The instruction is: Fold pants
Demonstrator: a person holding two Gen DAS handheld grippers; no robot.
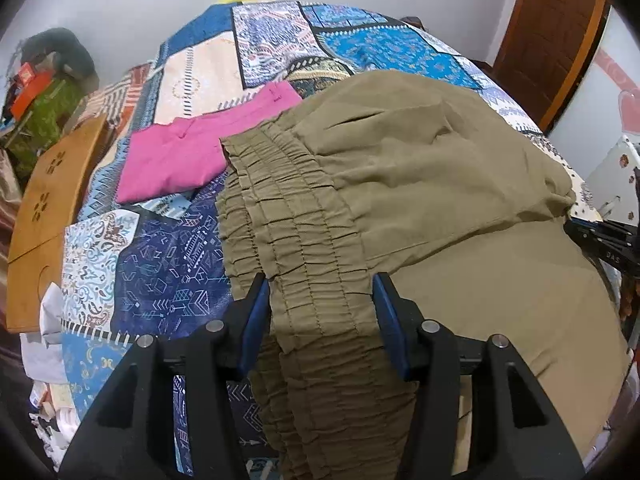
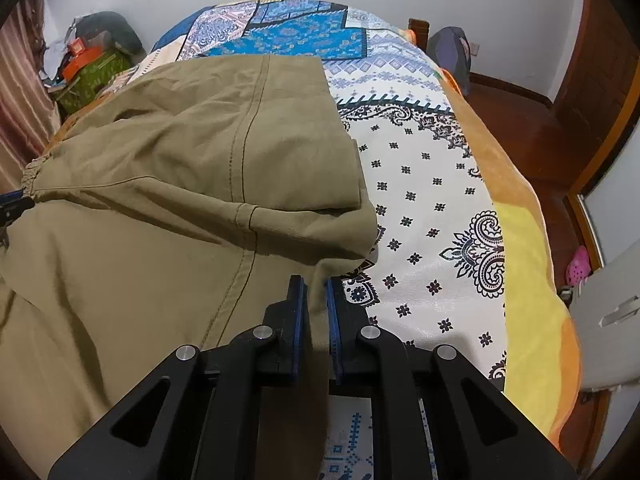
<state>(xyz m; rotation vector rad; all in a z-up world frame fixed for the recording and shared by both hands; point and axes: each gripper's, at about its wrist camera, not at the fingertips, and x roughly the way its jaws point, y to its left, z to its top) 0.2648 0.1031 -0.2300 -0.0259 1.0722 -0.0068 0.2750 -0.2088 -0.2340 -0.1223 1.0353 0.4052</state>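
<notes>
Clearly, a fold is in hand.
Pants: the khaki pants [image 1: 420, 184] lie across the patterned bedspread [image 1: 168, 272] on the bed, one layer already turned over another, gathered waistband [image 1: 304, 264] to the left.
Left gripper [image 1: 320, 320]: its fingers stand wide apart on either side of the waistband, and the cloth drapes between them; I judge it holds nothing firmly.
Right gripper [image 2: 316, 320]: its fingers are pinched narrowly on a fold of the pants' right edge, near the corner.
Neighbour: a folded pink garment [image 1: 192, 148] lies just beyond the waistband, touching or nearly so.
Doing it well: I would close the left fingers on the waistband before any lift, so both ends rise level.
Care: keep the two grips taut and parallel, lay the edge square over the lower layer, and steer clear of the pink garment.
Risk: the elastic may slip from a loose hold and skew the fold.
</notes>
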